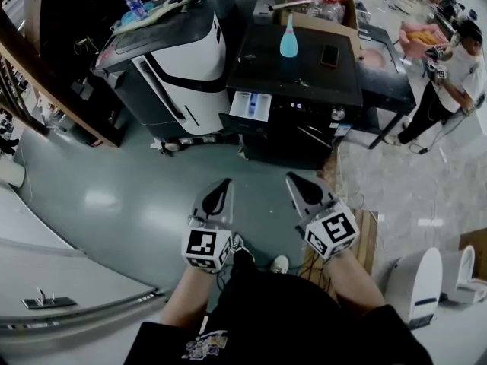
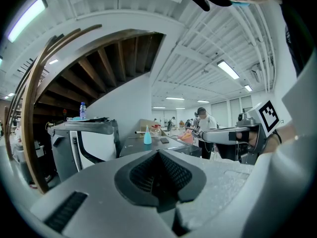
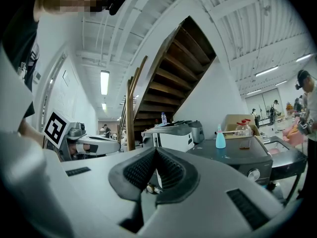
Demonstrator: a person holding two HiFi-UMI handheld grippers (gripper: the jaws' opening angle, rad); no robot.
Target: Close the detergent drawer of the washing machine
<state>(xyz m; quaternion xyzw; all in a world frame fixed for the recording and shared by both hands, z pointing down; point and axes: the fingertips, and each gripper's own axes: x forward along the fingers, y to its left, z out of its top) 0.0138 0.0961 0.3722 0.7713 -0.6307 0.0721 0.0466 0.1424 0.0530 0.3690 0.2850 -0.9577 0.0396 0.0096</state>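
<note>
Left gripper (image 1: 221, 185) and right gripper (image 1: 293, 179) both clenched shut, empty, side by side over the floor (image 1: 137, 196); well ahead, black washing machine (image 1: 304, 90), detergent drawer (image 1: 250, 106) standing open at its front left, untouched

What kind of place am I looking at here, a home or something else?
Probably a big open lab or workshop hall, not a home: a washing machine stands loose on the floor, strip lights run under a high ceiling, and another person works nearby.
</note>
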